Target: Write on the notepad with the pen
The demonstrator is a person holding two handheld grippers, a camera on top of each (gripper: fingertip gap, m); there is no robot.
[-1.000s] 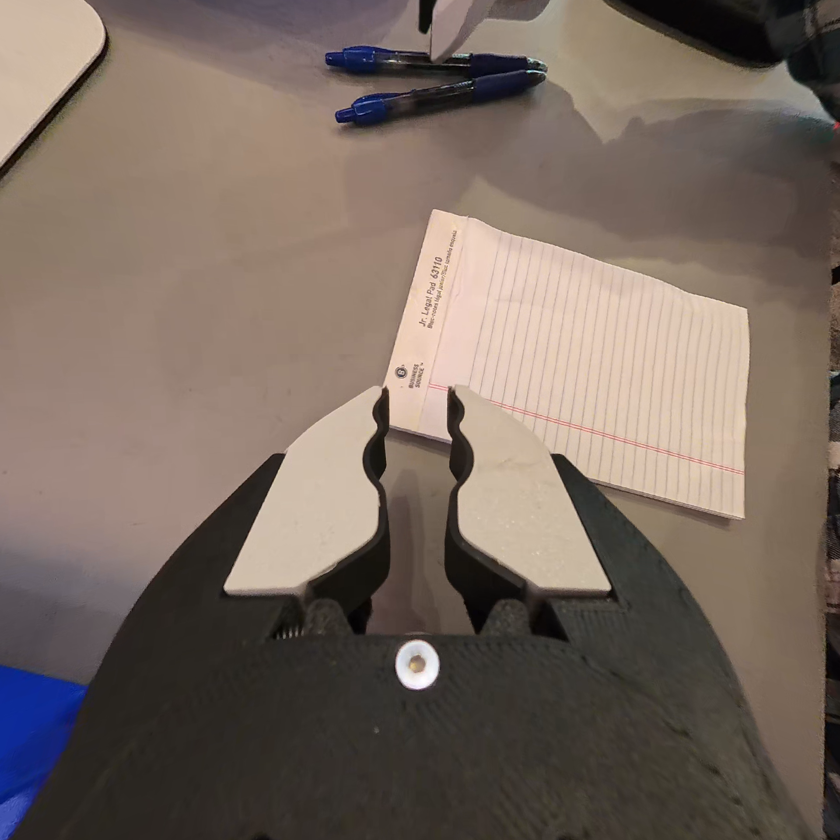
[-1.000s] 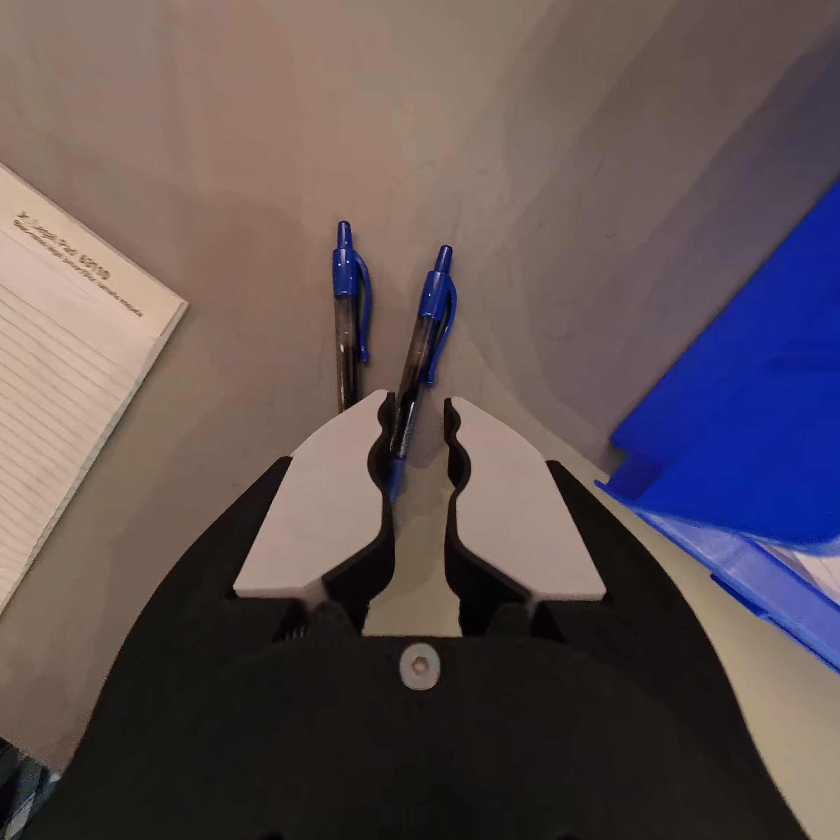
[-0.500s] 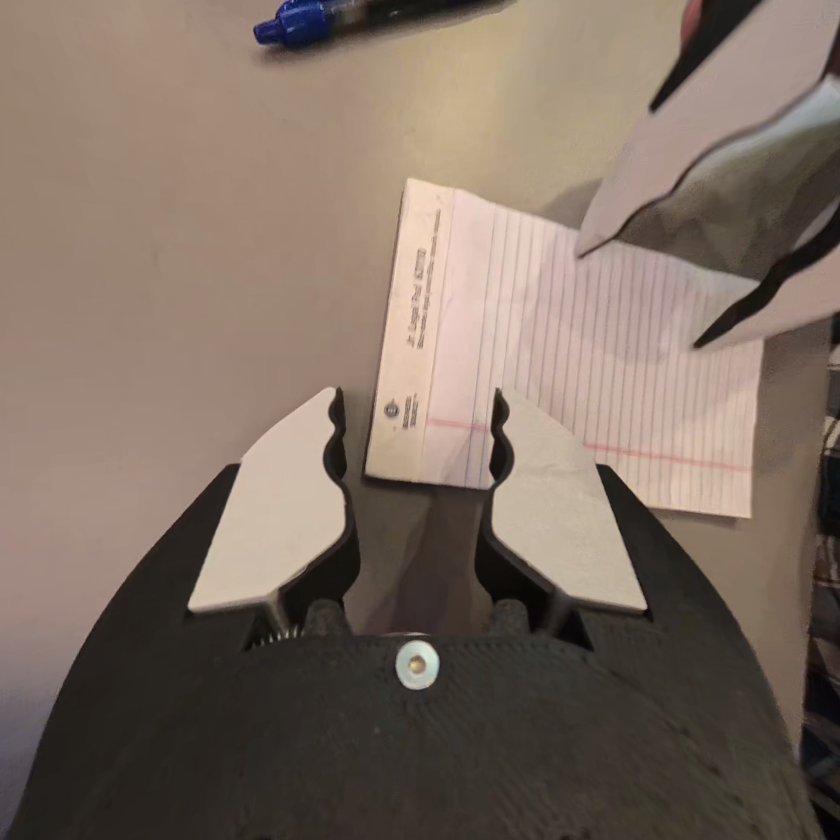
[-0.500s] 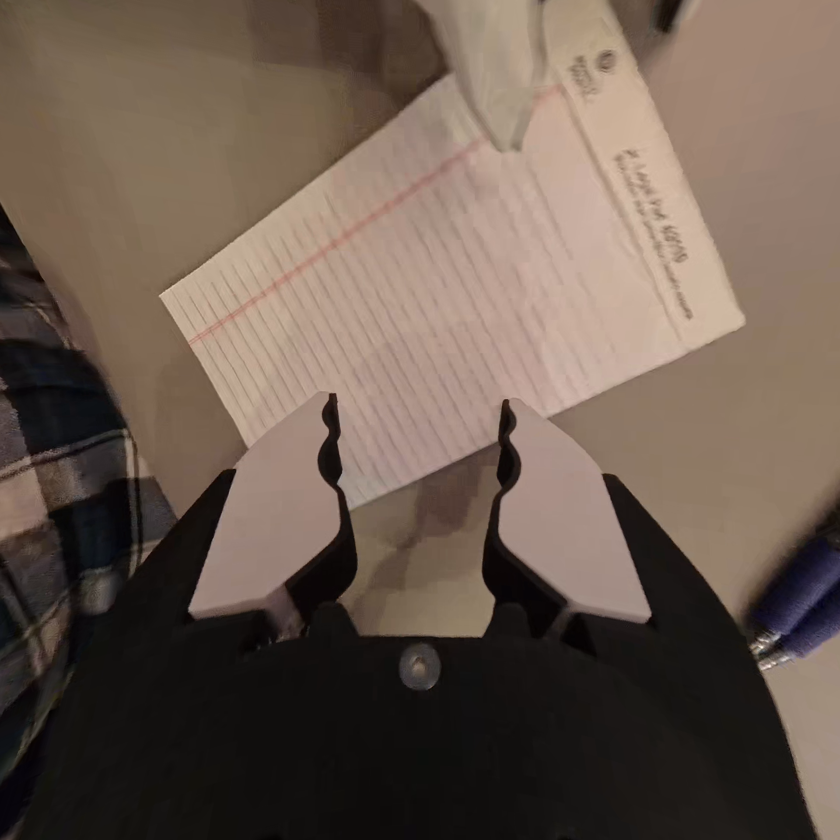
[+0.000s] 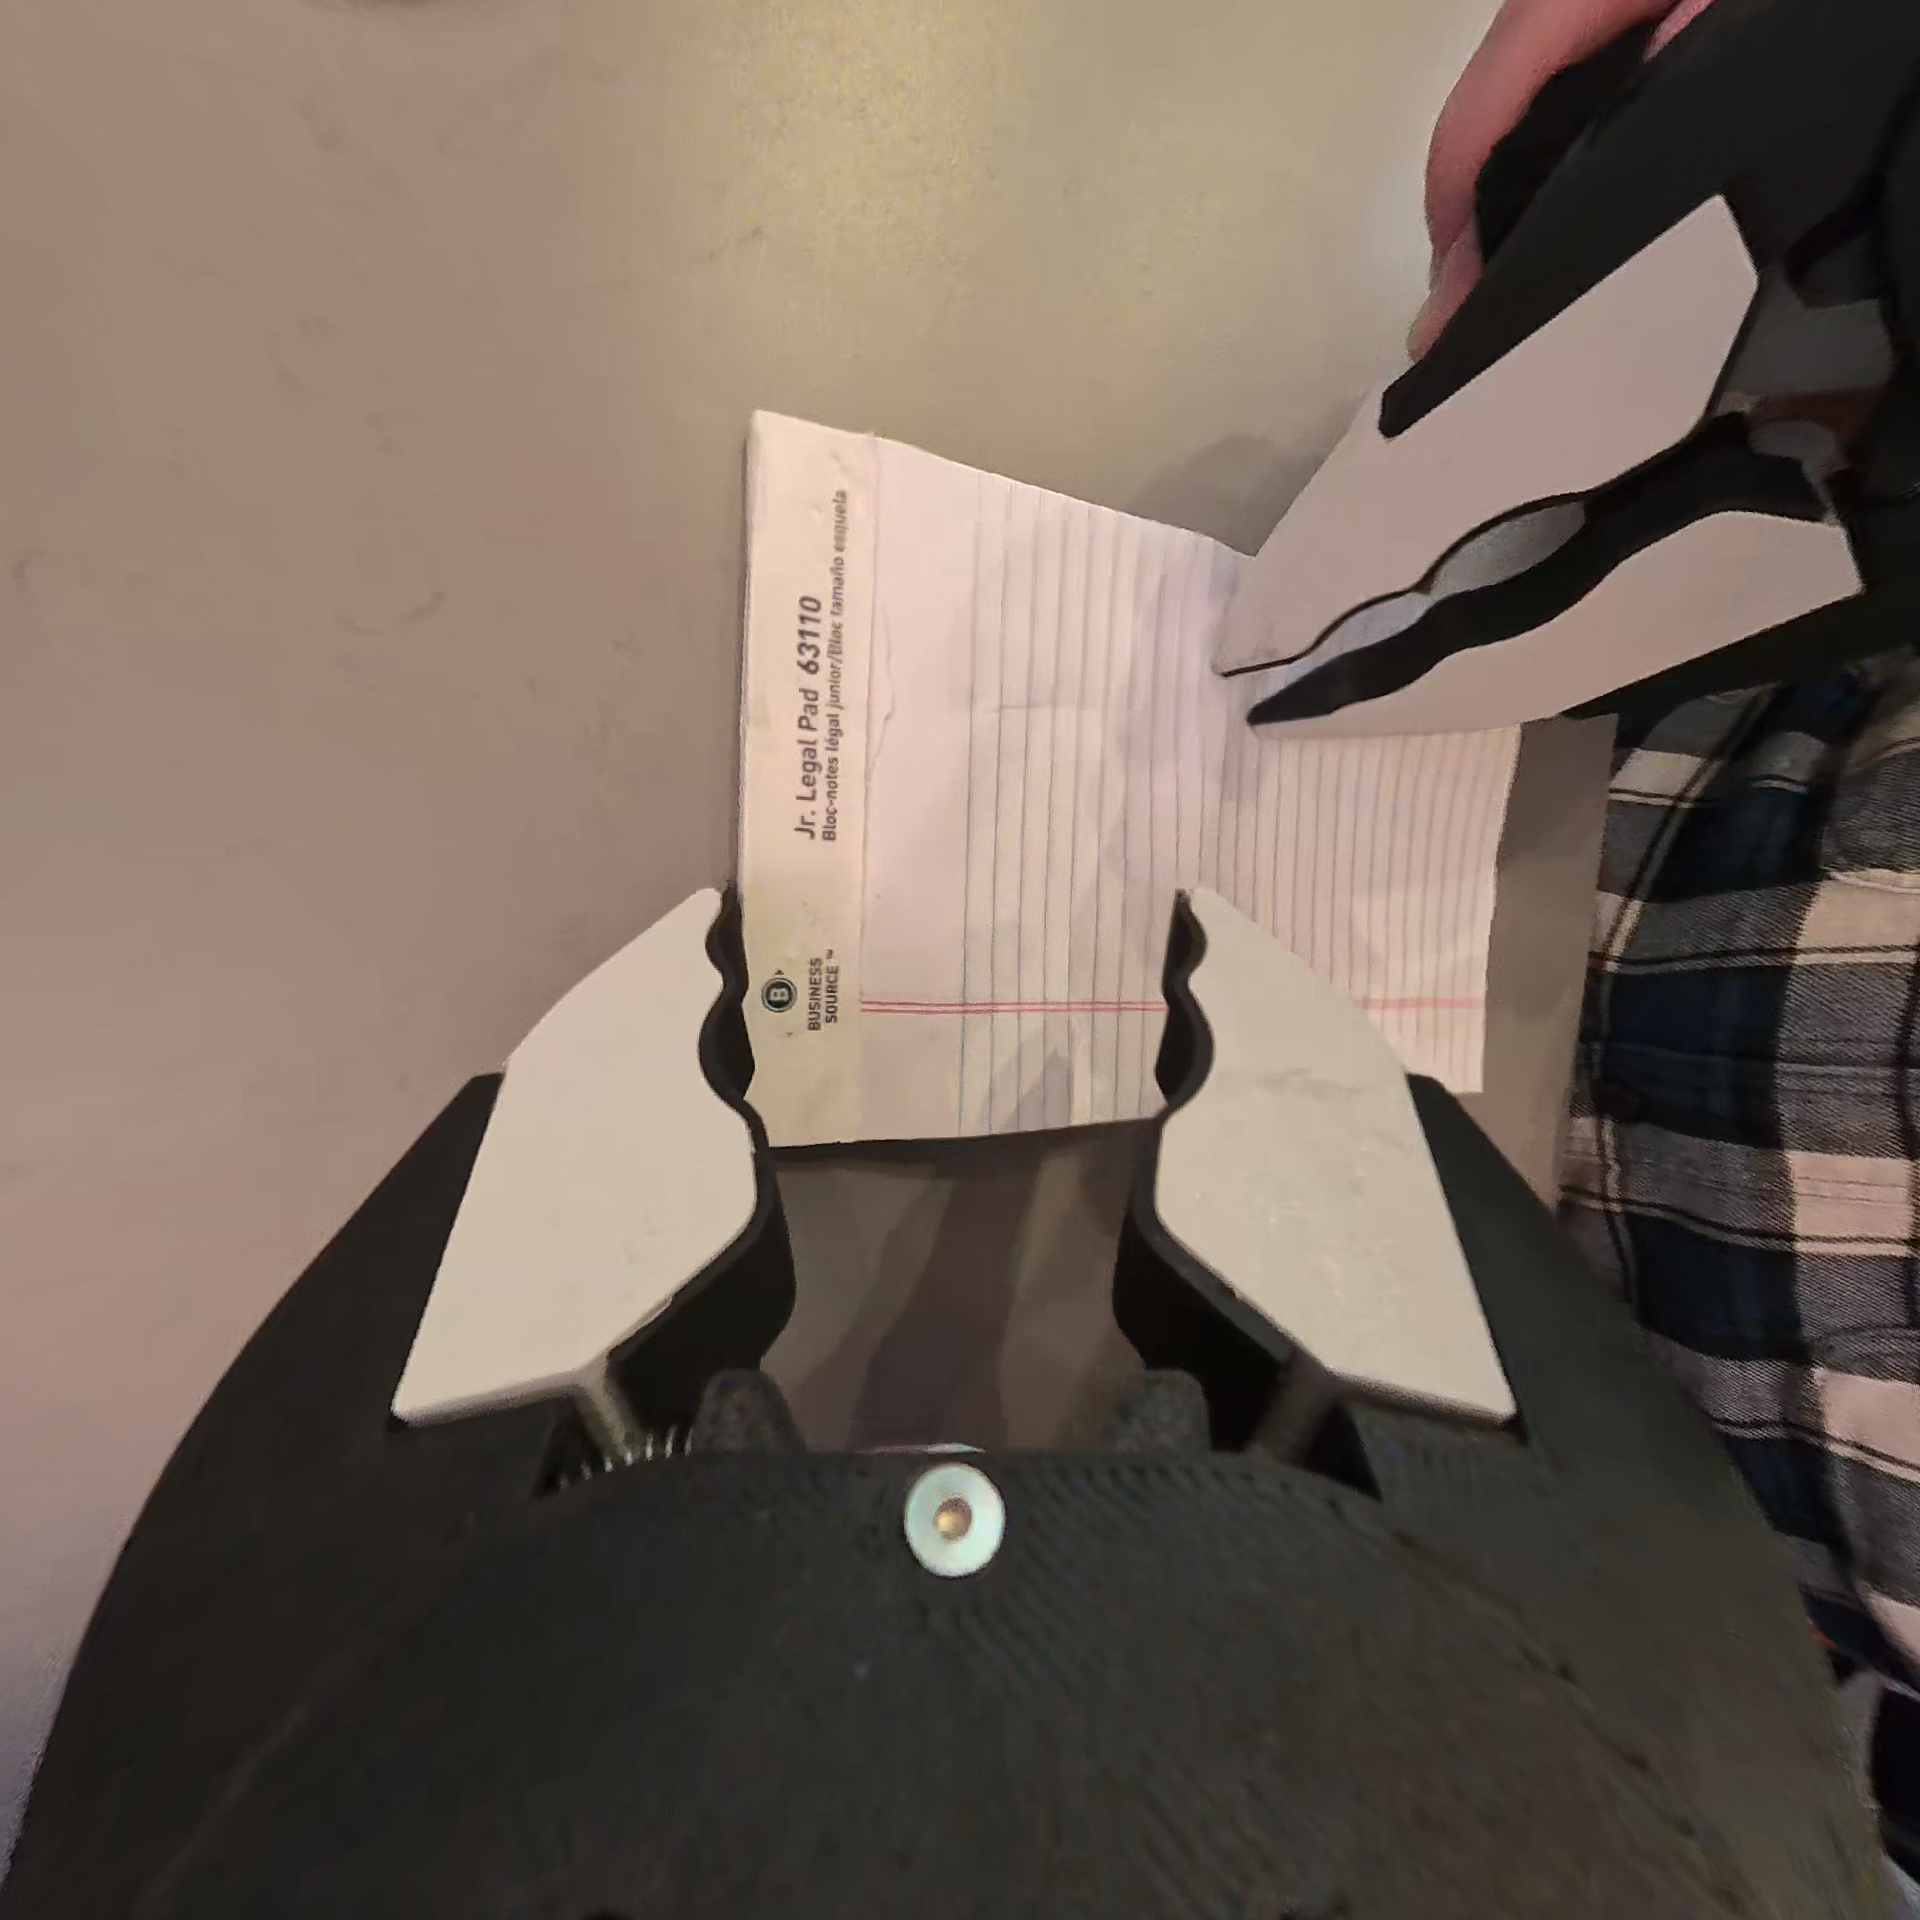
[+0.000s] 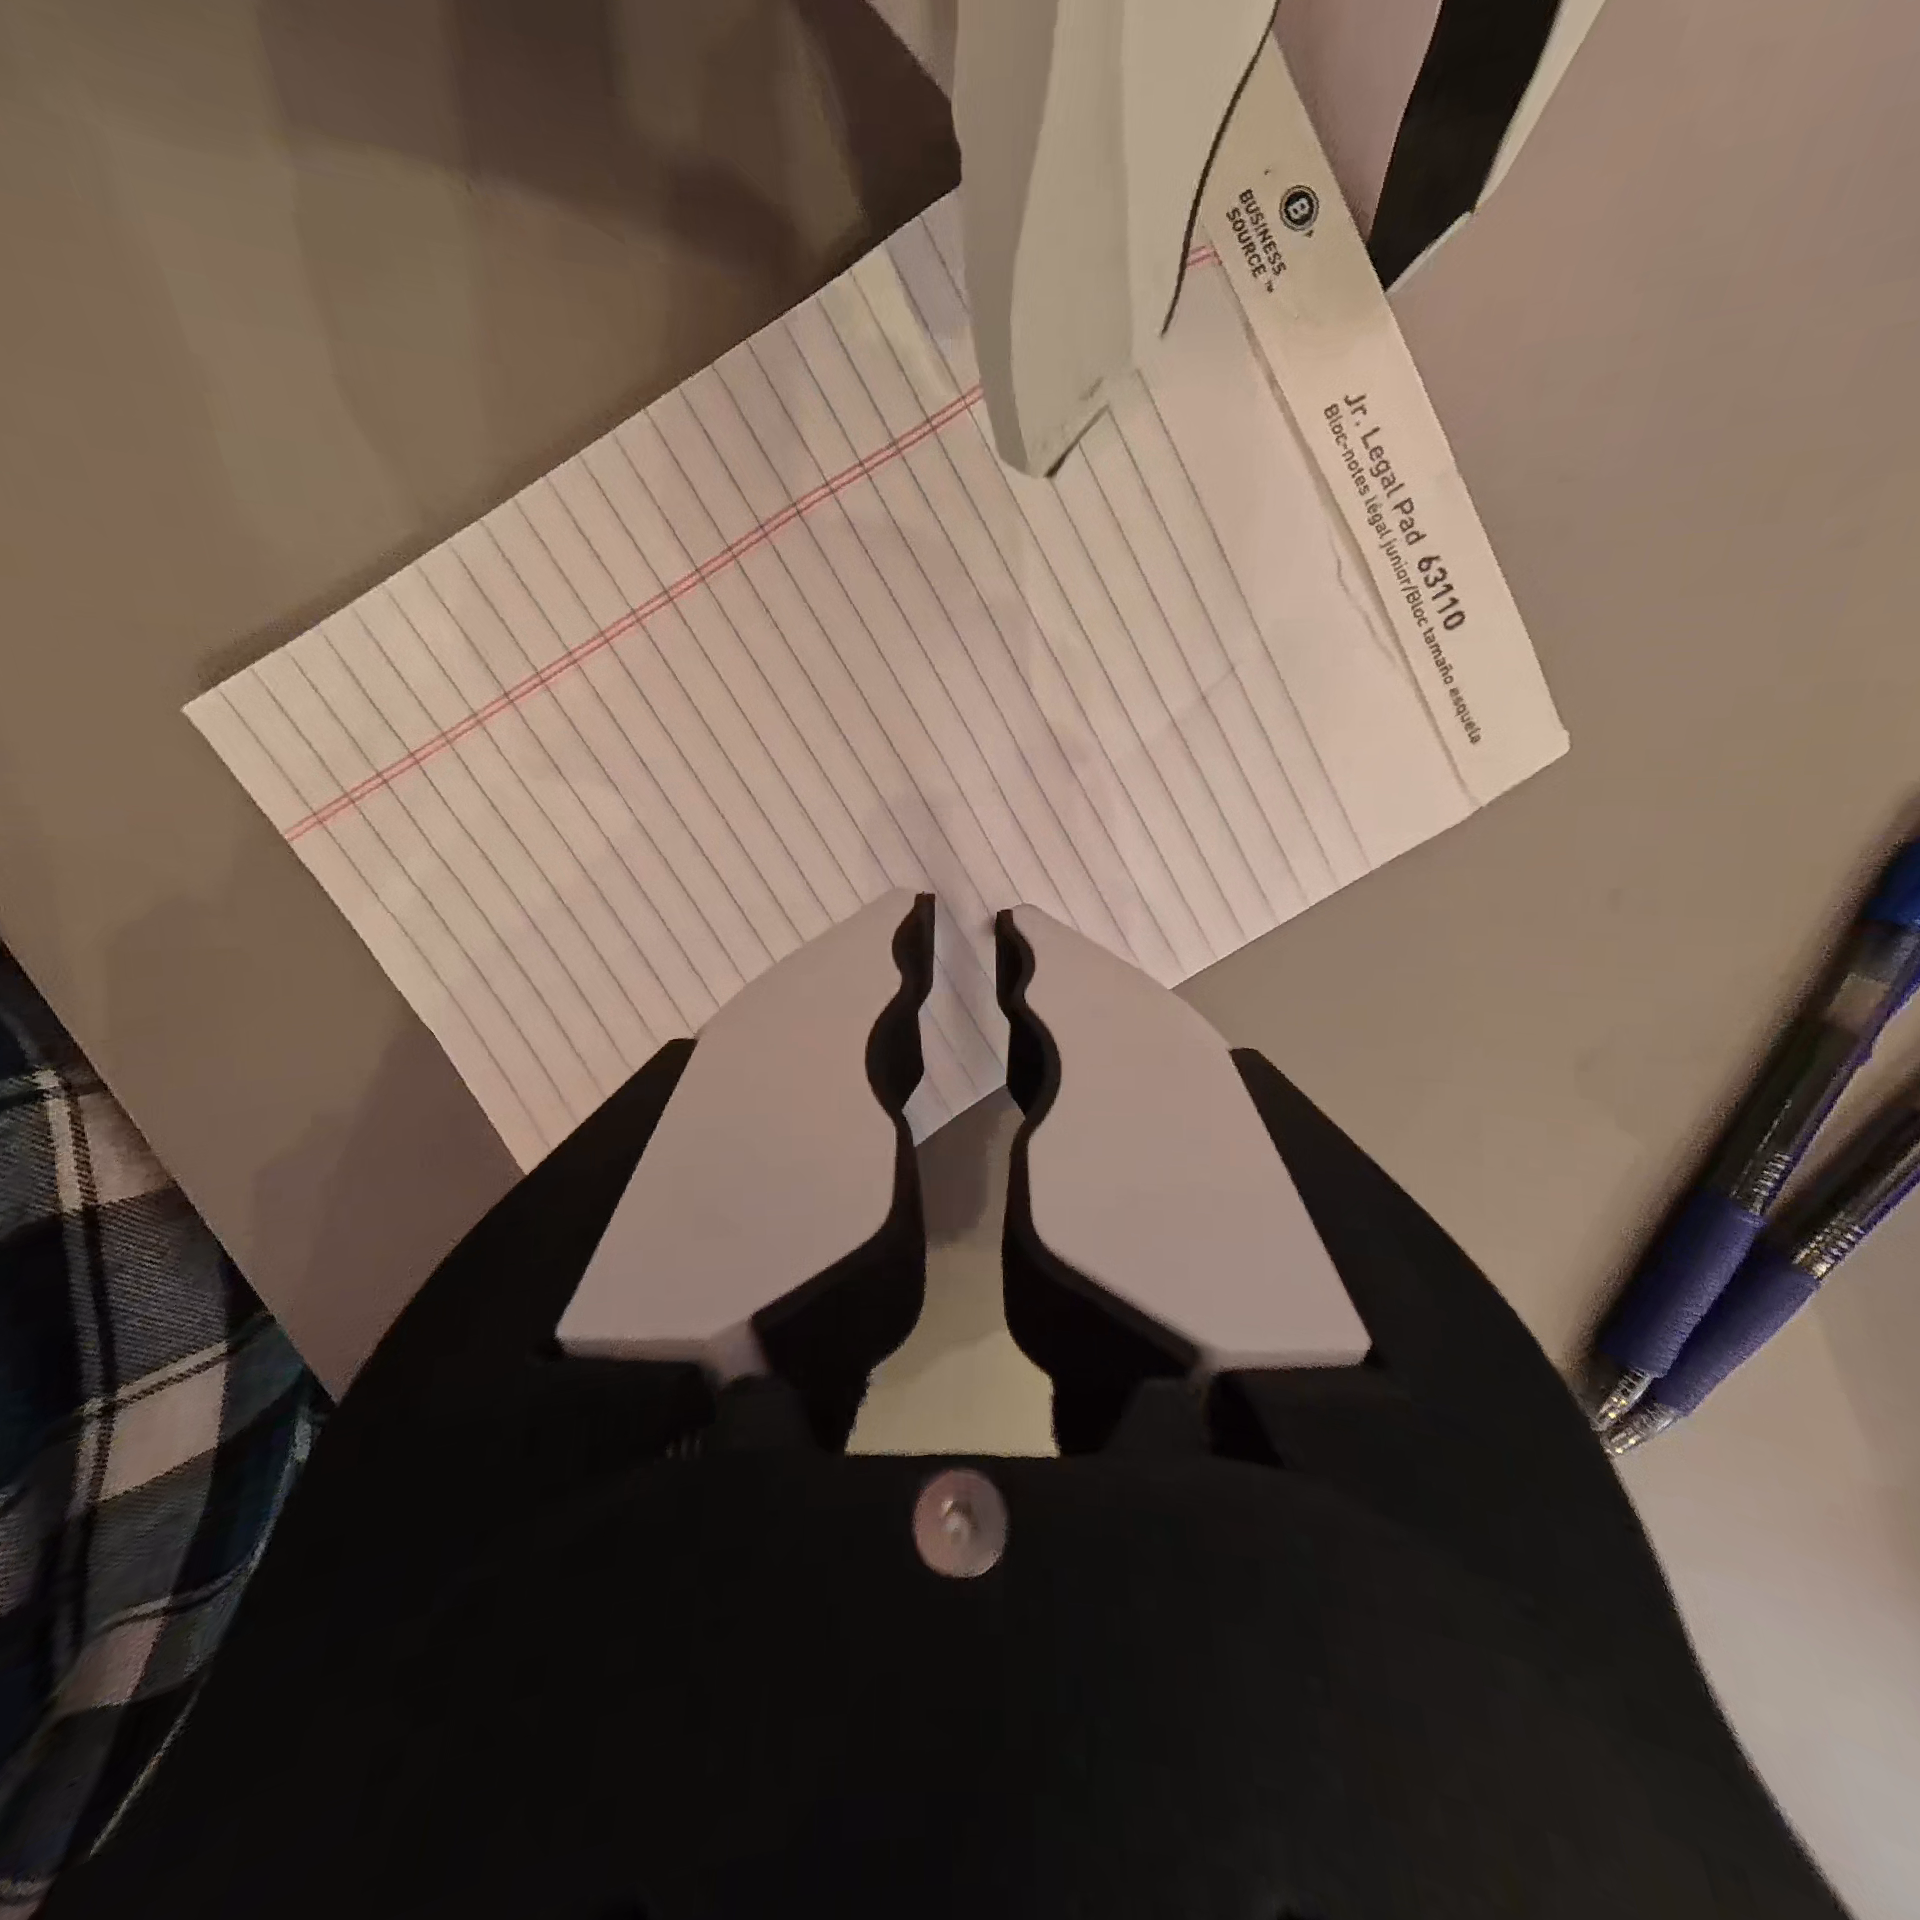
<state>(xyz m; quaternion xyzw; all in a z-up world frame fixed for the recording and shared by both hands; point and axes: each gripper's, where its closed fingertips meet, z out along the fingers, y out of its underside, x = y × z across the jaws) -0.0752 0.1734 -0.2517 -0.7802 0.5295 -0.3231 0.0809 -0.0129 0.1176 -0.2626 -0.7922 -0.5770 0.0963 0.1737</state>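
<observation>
A white lined notepad (image 5: 1039, 779) lies flat on the grey table. My left gripper (image 5: 954, 914) is open wide and empty, its fingers either side of the pad's near corner at the bound end. My right gripper (image 6: 961, 909) is almost fully shut, its tips on the pad's (image 6: 727, 675) long edge. The sheet shows a crease there; I cannot tell whether the tips pinch it. The right gripper also shows in the left wrist view (image 5: 1236, 691), held by a hand. The left gripper shows at the top of the right wrist view (image 6: 1210, 364). Two blue pens (image 6: 1688, 1273) lie side by side on the table right of the pad, in no gripper.
A person's plaid sleeve (image 5: 1745, 1039) is close to the pad's right end and also shows at the lower left of the right wrist view (image 6: 104, 1351). A hand (image 5: 1455, 208) holds the right gripper. Grey table (image 5: 364, 520) stretches left of the pad.
My right gripper left the two pens, swung over the pad, opened, then closed down on the pad's edge. My left gripper opened wide and moved forward around the pad's bound corner.
</observation>
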